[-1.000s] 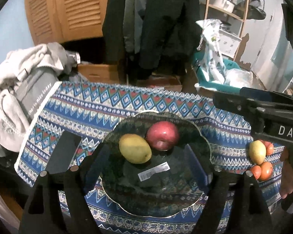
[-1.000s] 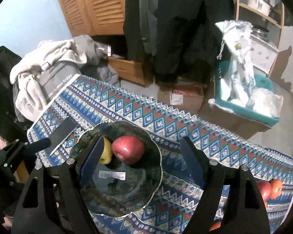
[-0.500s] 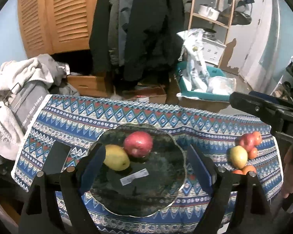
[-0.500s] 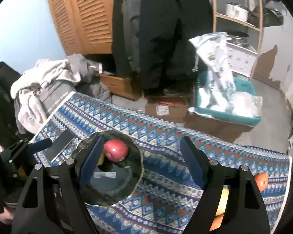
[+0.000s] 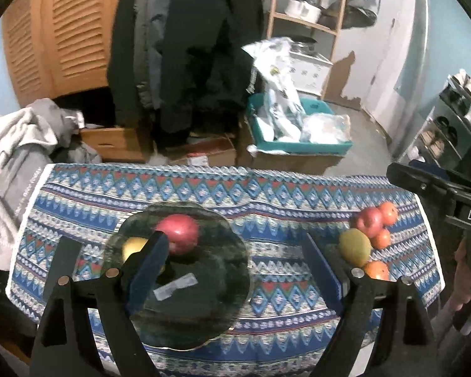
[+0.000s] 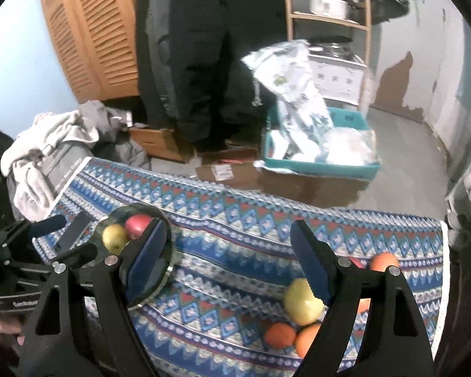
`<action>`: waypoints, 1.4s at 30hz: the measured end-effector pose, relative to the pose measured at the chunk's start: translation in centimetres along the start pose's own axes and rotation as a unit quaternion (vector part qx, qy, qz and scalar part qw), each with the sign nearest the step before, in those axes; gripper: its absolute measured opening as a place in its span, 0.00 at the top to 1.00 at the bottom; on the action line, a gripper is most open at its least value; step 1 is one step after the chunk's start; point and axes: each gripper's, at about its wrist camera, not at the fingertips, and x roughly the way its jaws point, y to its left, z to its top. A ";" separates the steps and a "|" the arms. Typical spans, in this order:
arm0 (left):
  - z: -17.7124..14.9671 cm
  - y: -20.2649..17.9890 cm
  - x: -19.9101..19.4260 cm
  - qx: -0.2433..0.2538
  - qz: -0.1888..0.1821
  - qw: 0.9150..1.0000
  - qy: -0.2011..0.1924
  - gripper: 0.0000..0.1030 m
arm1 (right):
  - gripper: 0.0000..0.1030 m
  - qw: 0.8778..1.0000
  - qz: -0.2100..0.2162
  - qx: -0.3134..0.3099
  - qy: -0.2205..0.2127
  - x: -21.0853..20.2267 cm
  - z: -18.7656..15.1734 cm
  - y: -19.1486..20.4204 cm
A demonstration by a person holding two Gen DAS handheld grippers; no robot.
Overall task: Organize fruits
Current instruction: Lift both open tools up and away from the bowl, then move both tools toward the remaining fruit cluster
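Fruits remaining to be sorted lie in a loose cluster [image 6: 301,311] at the lower right of the right wrist frame, just below the right gripper [image 6: 229,260], whose fingers are released and empty; its right finger covers part of the cluster, so the count is uncertain. The left gripper [image 5: 235,270], fingers likewise spread and empty, hangs over the dark plate [image 5: 210,311], which already holds a red apple [image 5: 180,233] and a half-hidden yellow fruit [image 5: 132,247]. Judgement: the fetching step is in hand; next, the right gripper must descend and centre on one fruit on the patterned worktop [image 6: 235,220].
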 end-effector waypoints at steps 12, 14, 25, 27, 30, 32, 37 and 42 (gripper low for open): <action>0.0 -5.9 0.8 0.051 -0.032 0.998 0.009 0.14 | 0.20 0.998 -0.037 0.049 0.006 -2.4 -2.9 -7.0; -0.2 -6.8 1.2 0.061 -0.038 0.997 0.010 0.14 | 0.20 0.998 -0.040 0.057 0.011 -2.5 -3.5 -7.9; -2.1 -11.0 4.6 0.109 -0.045 0.992 0.049 0.13 | 0.20 0.994 -0.054 0.073 0.057 -1.3 -7.6 -10.9; -2.4 -11.6 5.4 0.115 -0.050 0.990 0.059 0.13 | 0.20 0.994 -0.055 0.071 0.068 -0.7 -8.5 -11.2; -3.0 -12.0 6.4 0.128 -0.051 0.988 0.067 0.13 | 0.20 0.992 -0.051 0.069 0.088 0.6 -9.9 -11.5; -3.4 -12.1 6.9 0.135 -0.048 0.987 0.073 0.13 | 0.20 0.990 -0.048 0.073 0.107 1.8 -10.9 -11.8; -4.4 -12.2 8.9 0.140 -0.036 0.985 0.092 0.13 | 0.20 0.984 -0.036 0.092 0.152 4.3 -12.8 -12.3; -5.3 -12.2 10.5 0.140 -0.033 0.983 0.111 0.14 | 0.21 0.978 -0.047 0.082 0.186 6.3 -14.3 -12.4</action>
